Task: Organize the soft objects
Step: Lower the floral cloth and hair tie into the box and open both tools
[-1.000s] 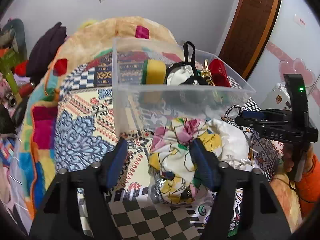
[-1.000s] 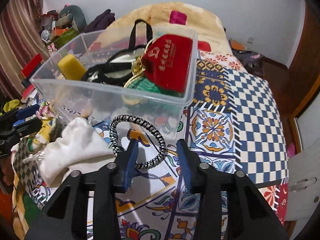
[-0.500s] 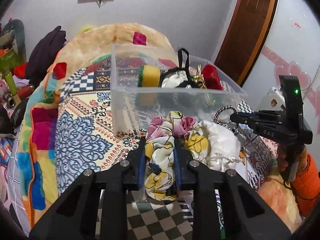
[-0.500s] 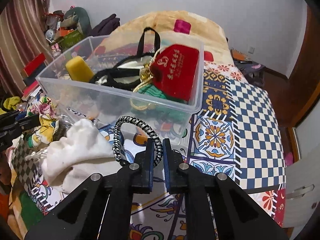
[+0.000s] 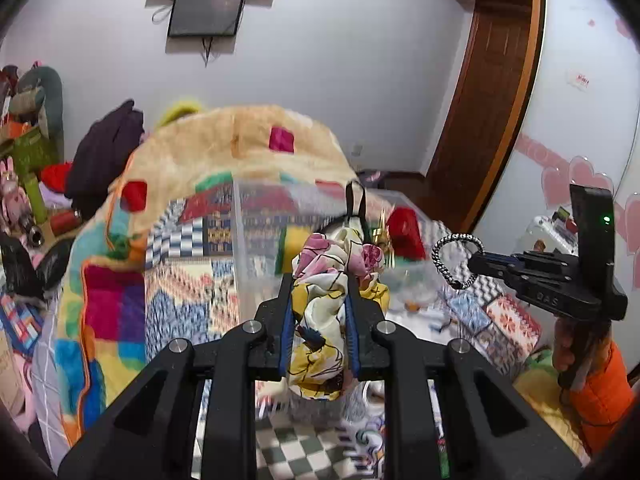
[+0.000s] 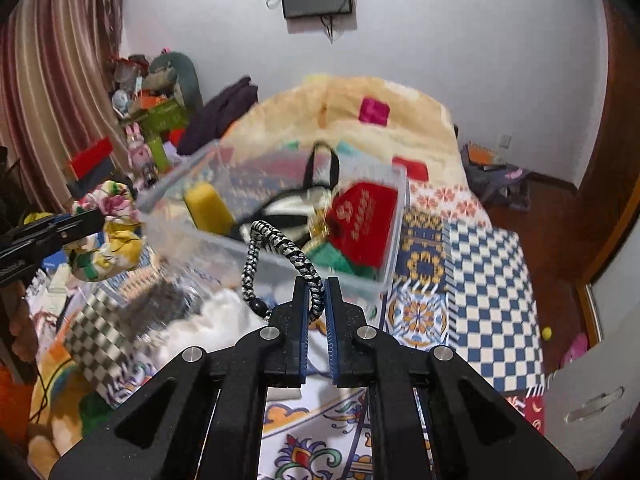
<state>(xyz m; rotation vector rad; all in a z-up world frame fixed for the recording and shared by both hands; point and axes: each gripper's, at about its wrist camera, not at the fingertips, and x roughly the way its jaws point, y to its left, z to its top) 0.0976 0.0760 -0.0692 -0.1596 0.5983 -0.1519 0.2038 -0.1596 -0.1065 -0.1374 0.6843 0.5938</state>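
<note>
Bed: clear bin holds red pouch, yellow sponge.

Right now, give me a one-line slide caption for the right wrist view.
Right gripper pinches a black-and-white braided loop before the clear bin; left gripper holds floral cloth.

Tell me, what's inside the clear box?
Inside the clear box: a yellow sponge, a red pouch, a black-strapped bag and something green. Anything beneath them is hidden.

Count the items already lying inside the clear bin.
4 visible: a yellow sponge at its left end, a black-strapped pouch mid-bin, a red pouch at right, green fabric beneath it. More may be hidden underneath.
</note>
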